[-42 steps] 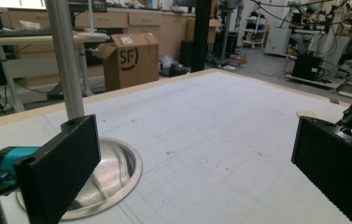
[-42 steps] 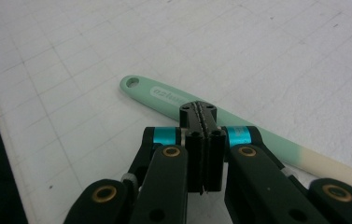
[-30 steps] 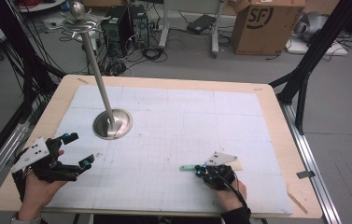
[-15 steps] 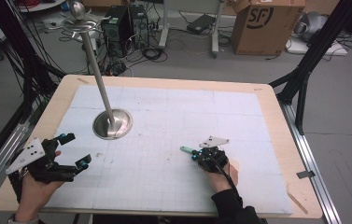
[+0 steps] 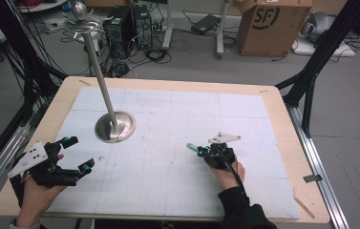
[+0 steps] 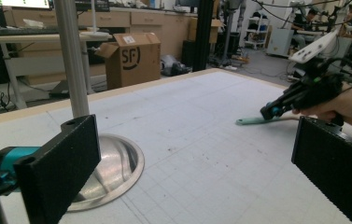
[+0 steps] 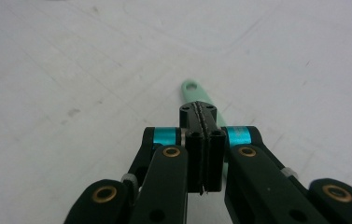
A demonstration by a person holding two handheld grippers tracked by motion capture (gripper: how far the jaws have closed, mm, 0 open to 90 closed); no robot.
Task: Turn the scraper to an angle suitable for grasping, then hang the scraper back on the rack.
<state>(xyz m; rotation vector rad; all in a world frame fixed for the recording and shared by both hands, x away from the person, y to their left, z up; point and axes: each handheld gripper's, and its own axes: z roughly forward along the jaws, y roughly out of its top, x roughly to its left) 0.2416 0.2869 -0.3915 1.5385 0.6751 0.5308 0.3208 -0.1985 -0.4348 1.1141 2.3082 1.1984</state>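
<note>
Here, the right hand-held gripper (image 7: 203, 114) apparently clamps a flat, mint-green handle (image 7: 193, 93) with a hole.

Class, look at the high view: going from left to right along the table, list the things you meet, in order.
Left gripper → metal stand → mint-green strip → right gripper, its jaws shut on the strip.

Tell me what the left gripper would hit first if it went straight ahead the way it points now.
Probably nothing on the table: the left gripper, jaws open, points across the white mat, between the metal stand and the right gripper holding a green handle. Depth is hard to judge.
</note>
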